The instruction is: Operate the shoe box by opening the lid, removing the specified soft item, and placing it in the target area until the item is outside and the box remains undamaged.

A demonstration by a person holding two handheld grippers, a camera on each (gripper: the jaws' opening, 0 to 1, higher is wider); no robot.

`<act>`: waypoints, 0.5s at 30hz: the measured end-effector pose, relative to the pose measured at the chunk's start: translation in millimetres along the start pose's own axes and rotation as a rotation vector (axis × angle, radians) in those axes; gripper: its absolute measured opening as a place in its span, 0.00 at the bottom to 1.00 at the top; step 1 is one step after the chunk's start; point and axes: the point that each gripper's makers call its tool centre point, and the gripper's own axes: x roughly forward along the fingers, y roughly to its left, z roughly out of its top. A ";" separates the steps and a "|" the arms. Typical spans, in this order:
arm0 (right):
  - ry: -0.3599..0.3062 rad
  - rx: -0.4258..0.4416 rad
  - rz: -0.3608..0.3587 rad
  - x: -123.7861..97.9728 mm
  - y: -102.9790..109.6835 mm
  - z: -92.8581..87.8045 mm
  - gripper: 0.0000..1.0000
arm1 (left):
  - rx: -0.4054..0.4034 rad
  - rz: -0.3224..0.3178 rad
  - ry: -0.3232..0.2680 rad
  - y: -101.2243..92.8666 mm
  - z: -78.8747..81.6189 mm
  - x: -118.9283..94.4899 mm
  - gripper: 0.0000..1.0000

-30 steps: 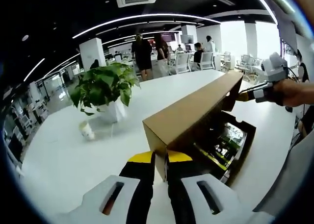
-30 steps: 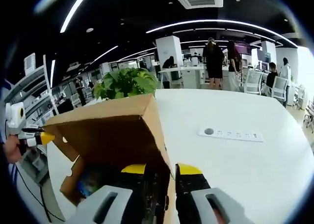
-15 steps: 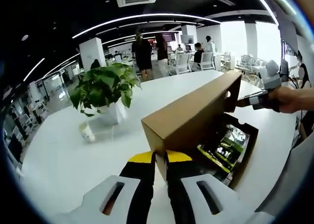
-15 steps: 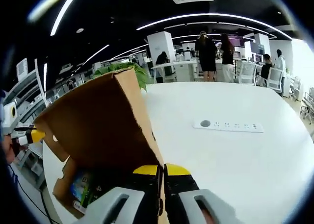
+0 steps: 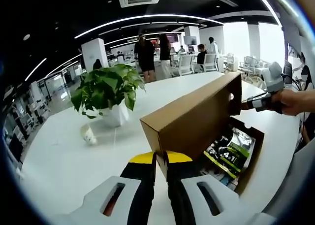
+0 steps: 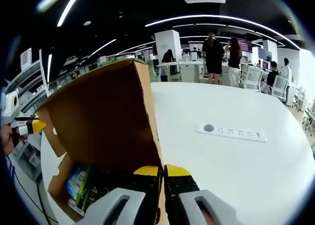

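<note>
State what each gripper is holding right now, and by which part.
Both hold the raised box lid: the left gripper pinches one end of its edge, the right gripper the opposite end.

In the left gripper view the left claw [image 5: 161, 158] meets the near corner of the raised lid [image 5: 194, 117]; the right claw [image 5: 251, 105] holds its far corner. Under the lid sits the shoe box [image 5: 251, 158] on the worktop [image 5: 59, 161], a packet [image 5: 231, 148] inside it. Left of the lid and beyond the left claw stand a potted plant [image 5: 109, 89] and a small cup [image 5: 89, 134]. In the right gripper view a power strip [image 6: 231, 132] lies ahead and right of the right claw [image 6: 162, 172]
</note>
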 end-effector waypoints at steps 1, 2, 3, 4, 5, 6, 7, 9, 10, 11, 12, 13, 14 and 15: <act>-0.001 -0.002 -0.005 0.6 -0.3 0.5 0.00 | 0.000 0.000 0.000 0.8 0.3 1.0 0.05; -0.004 -0.007 -0.010 2.7 0.6 1.3 0.00 | -0.001 0.000 -0.001 1.9 0.8 2.3 0.05; -0.003 -0.011 -0.014 5.8 1.7 1.1 0.00 | -0.002 0.000 0.000 2.9 1.1 3.4 0.05; -0.002 -0.012 -0.018 7.5 1.7 1.0 0.00 | -0.002 0.001 -0.001 3.7 1.3 4.1 0.05; -0.002 -0.013 -0.023 8.8 1.4 1.2 0.00 | -0.004 0.001 -0.001 4.6 1.5 5.2 0.05; -0.006 -0.009 -0.024 9.5 1.7 2.5 0.00 | -0.005 0.000 0.000 5.5 1.8 6.2 0.05; -0.008 -0.007 -0.021 9.8 2.6 2.9 0.00 | -0.002 0.000 0.000 6.2 2.2 7.4 0.05; -0.009 -0.024 -0.021 10.4 3.1 3.5 0.00 | 0.002 0.003 0.003 8.0 2.8 9.9 0.04; -0.007 -0.031 -0.021 10.5 2.9 3.6 0.00 | -0.002 0.007 0.003 9.0 3.0 11.1 0.04; -0.006 -0.035 -0.020 10.5 2.9 3.6 0.00 | -0.004 0.012 0.004 10.0 3.2 12.9 0.04; -0.006 -0.035 -0.016 10.8 2.5 3.9 0.00 | -0.004 0.015 0.004 10.7 3.5 13.9 0.04; -0.006 -0.031 -0.012 10.9 2.0 4.4 0.00 | -0.006 0.021 0.005 11.7 3.7 15.5 0.04; -0.008 -0.027 -0.006 11.3 1.6 4.8 0.00 | -0.008 0.024 0.006 12.6 3.8 16.6 0.05; -0.009 -0.029 -0.004 11.6 1.9 5.1 0.00 | -0.008 0.026 0.006 13.0 3.9 17.2 0.05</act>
